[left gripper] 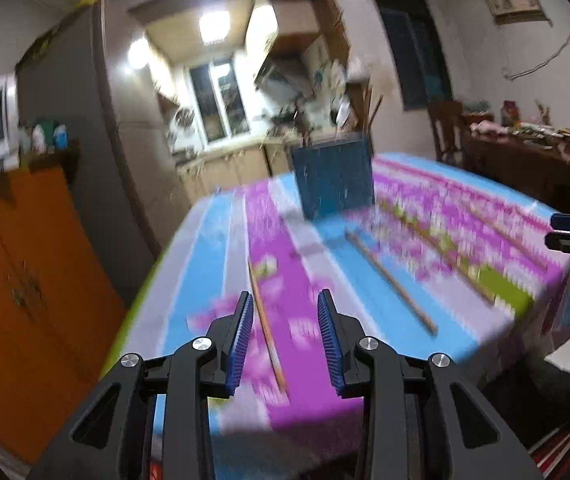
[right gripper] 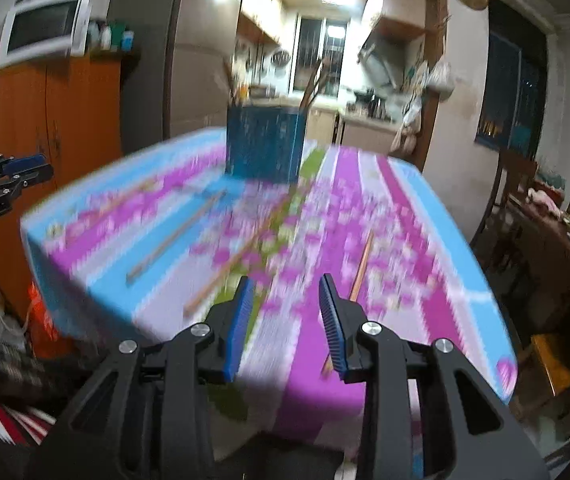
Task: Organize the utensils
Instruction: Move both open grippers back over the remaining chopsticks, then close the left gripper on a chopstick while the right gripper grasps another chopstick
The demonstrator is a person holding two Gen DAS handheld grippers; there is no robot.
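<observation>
Several wooden chopsticks lie scattered on a pink, blue and white tablecloth. A blue utensil holder stands at the far side with a few sticks upright in it. My left gripper is open above the near edge. One chopstick shows in the gap between its blue pads, which do not touch it. Another chopstick lies to the right. My right gripper is open and holds nothing. A chopstick lies just right of its right finger, and two more lie to the left. Both views are motion-blurred.
An orange cabinet with a microwave on it stands left of the table. A dark wooden side table with clutter and a chair stand to the right. Each gripper shows at the edge of the other's view.
</observation>
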